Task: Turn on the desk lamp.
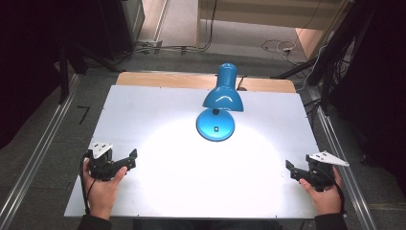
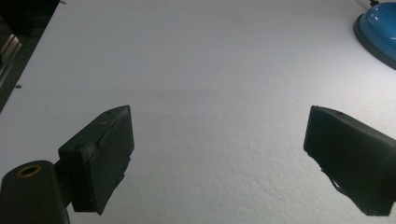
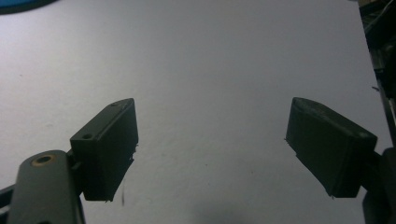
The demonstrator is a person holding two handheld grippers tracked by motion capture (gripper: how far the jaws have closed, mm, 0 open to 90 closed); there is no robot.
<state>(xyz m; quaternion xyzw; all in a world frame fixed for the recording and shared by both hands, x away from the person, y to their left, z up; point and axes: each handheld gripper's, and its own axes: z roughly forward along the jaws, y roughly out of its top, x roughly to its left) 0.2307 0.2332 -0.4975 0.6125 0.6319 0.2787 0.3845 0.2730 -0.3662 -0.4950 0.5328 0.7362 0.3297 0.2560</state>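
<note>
Here, both grippers, left [image 1: 128, 160] and right [image 1: 293, 170], rest open-fingered (holding nothing) near the tabletop's [image 1: 143, 110] front corners, a lit blue lamp [image 1: 218, 115] toward its far edge.

White table [image 1: 143, 120], blue lamp [image 1: 216, 125] on it

High view looks down on whole table [image 1: 143, 120]; both gripper views sit low, close, sharing lamp [image 2: 379, 28] base edge.

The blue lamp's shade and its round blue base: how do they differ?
The glossy blue cone-shaped lamp shade hangs raised and tilted forward, while the flat round blue lamp base lies on the white table. The shade narrows toward a neck; the base is a disc. Both share the same blue.
</note>
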